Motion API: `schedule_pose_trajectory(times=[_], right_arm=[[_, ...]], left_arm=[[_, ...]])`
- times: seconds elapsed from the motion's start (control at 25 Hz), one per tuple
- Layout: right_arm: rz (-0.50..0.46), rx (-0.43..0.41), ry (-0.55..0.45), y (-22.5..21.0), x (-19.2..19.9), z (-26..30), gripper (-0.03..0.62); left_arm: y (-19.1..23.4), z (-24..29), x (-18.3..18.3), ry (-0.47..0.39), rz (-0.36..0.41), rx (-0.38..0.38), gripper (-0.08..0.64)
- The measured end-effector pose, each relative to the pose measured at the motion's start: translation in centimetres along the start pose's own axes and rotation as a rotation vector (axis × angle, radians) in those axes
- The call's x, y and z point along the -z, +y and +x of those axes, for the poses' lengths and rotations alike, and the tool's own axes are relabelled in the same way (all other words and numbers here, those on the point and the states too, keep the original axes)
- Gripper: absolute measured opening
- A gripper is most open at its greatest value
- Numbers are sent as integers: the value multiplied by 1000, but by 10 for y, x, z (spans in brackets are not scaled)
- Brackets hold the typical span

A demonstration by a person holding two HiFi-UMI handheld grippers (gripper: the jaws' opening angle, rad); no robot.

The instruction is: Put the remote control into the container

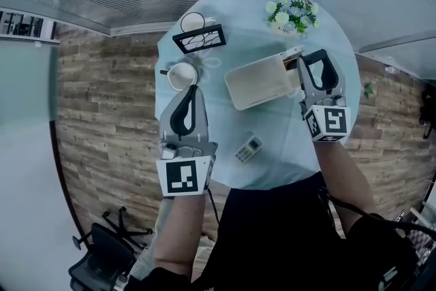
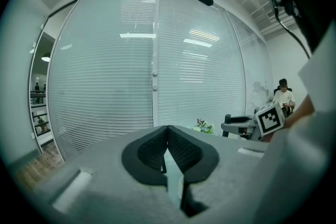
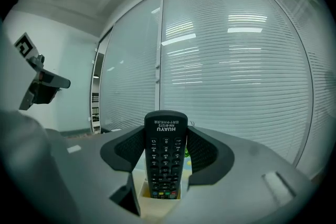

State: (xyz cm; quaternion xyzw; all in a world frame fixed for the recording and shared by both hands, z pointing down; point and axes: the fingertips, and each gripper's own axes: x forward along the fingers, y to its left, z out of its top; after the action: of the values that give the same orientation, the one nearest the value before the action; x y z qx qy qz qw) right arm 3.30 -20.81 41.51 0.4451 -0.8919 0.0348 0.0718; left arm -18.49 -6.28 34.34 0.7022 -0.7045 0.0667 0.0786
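Note:
A black remote control [image 3: 165, 153] stands between the jaws of my right gripper [image 3: 166, 136], and the pads press on its two sides. Its lower end sits at the opening of the cream container [image 3: 152, 208]. In the head view my right gripper [image 1: 317, 60] is at the right end of that cream container [image 1: 262, 82], which lies in the middle of the round table [image 1: 286, 153]. My left gripper [image 1: 193, 90] hovers left of the container, shut and with nothing in it. In its own view the left gripper [image 2: 167, 129] shows the two pads pressed together.
A small grey remote [image 1: 249, 148] lies near the table's front edge. A cup [image 1: 181, 75], a glass [image 1: 193, 22] and a black picture frame [image 1: 199, 39] stand at the left rear. A flower bunch [image 1: 293, 16] stands at the back right. A person [image 2: 284, 97] sits far off.

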Motion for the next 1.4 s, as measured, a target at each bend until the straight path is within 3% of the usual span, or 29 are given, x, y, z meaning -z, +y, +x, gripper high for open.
schedule_pose_trajectory(times=[0.2,0.44,0.64,0.92,1.2,1.4], right_arm=[[-18,10,37,9,7,2,247],[-19,33,179,10,35,9,247],[-20,34,183,8,46,12,247],[-31,21,234,13,59,12,247],[0,-37,368,11,93,12,227],[-2,-57,336,11,80,6,287]], left_arm=[[-8,1,3,7,4,17,0],[-8,-7,3,13,4,7,1],[-3,-15,12,27,20,-5,0],[-1,-28,21,48,23,-18,0],[-4,-31,15,31,29,-28,0],[-4,-41,15,15,8,-41,1]])
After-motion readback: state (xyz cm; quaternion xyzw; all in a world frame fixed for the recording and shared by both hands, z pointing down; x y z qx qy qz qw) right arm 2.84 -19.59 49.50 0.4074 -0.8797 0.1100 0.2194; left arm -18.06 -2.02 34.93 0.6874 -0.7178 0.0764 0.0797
